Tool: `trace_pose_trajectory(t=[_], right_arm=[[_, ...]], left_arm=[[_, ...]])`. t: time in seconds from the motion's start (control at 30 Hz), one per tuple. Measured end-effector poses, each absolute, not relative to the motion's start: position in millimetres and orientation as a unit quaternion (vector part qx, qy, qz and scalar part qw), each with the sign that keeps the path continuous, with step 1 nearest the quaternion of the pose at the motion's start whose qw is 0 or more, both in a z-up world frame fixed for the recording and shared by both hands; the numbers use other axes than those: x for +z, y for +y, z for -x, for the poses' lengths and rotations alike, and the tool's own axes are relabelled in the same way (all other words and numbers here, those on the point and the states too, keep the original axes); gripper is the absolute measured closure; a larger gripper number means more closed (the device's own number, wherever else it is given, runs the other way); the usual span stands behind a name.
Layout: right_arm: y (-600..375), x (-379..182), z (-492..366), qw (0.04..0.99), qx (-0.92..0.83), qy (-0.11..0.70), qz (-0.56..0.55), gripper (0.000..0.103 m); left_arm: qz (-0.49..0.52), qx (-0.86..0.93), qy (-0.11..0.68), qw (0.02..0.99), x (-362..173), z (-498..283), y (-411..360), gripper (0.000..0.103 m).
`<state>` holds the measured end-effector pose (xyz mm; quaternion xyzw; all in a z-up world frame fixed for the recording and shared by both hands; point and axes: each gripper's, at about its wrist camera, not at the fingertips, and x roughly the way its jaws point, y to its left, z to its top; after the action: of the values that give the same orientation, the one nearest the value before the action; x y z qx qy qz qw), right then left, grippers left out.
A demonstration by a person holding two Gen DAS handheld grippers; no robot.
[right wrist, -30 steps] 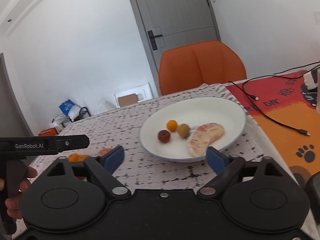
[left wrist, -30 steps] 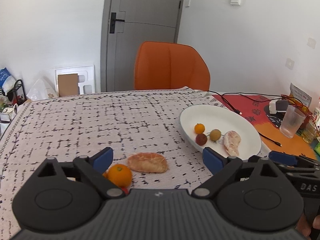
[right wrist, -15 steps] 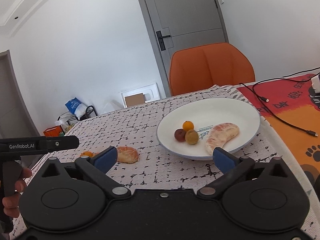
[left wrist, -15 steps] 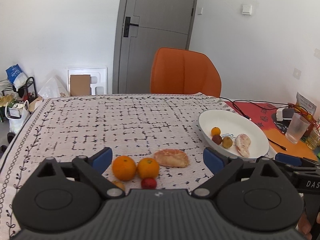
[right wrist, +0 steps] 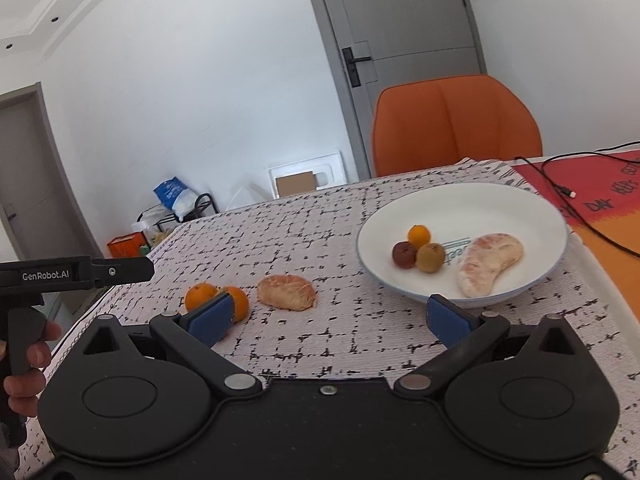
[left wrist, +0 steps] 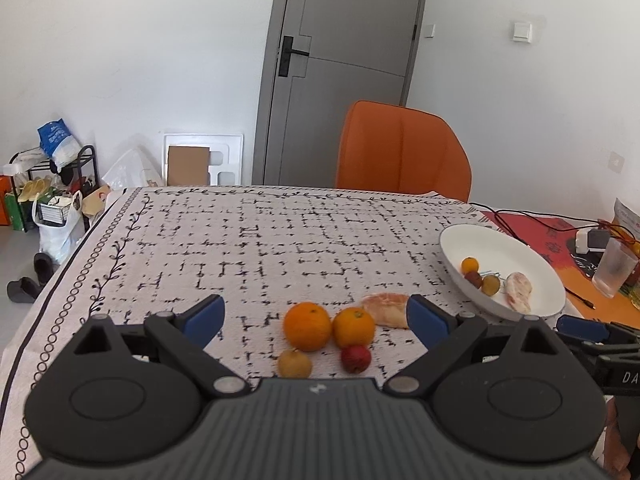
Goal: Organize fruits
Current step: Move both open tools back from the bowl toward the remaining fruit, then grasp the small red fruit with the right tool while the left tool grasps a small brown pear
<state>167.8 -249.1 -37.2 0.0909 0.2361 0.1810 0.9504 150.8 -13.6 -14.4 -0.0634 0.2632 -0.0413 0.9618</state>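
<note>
Two oranges (left wrist: 307, 325) (left wrist: 354, 327), a small yellow-brown fruit (left wrist: 295, 363), a small red fruit (left wrist: 355, 358) and a peeled citrus piece (left wrist: 386, 309) lie on the patterned tablecloth, between my left gripper's (left wrist: 316, 318) open, empty jaws. The white plate (left wrist: 532, 268) at right holds a small orange, a dark red fruit, a brown fruit and a peeled pomelo segment (right wrist: 489, 263). My right gripper (right wrist: 328, 320) is open and empty, short of the plate (right wrist: 520, 204). The oranges (right wrist: 200, 295) and the peeled piece (right wrist: 286, 292) lie ahead of its left finger.
An orange chair (left wrist: 402, 148) stands behind the table. Black cables (left wrist: 532, 216), a charger and a clear cup (left wrist: 614, 268) sit on the orange mat at right. The table's left edge (left wrist: 60, 280) drops to floor clutter.
Both grippers have pulled back and up from the fruits. More loose fruit has come into the left wrist view. The plate looks smaller and farther.
</note>
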Motion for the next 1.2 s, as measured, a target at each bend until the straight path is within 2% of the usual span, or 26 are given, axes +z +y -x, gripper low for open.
trace_pose_trajectory(t=[0.27, 0.4, 0.67, 1.1, 1.2], right_arm=[[-234.6, -40.3, -171.8, 0.946, 0.200, 0.241, -0.081, 0.002], [-227.4, -41.5, -175.2, 0.944, 0.209, 0.245, -0.074, 0.008], [-213.2, -46.9, -183.8, 0.937, 0.222, 0.261, -0.062, 0.016], [-195.2, -54.4, -198.9, 0.928, 0.235, 0.285, -0.050, 0.019], [-189.8, -55.5, -201.5, 0.924, 0.241, 0.292, -0.048, 0.024]], left_arm=[[0.079, -0.029, 0.268, 0.960, -26.2, -148.2, 0.3, 0.007], [0.083, -0.032, 0.277, 0.957, -34.1, -150.6, 2.6, 0.009], [0.097, -0.036, 0.296, 0.950, -49.6, -161.4, 5.5, 0.030], [0.102, -0.054, 0.321, 0.940, -69.4, -177.8, 3.9, 0.052], [0.103, -0.064, 0.329, 0.936, -73.9, -181.3, 4.0, 0.065]])
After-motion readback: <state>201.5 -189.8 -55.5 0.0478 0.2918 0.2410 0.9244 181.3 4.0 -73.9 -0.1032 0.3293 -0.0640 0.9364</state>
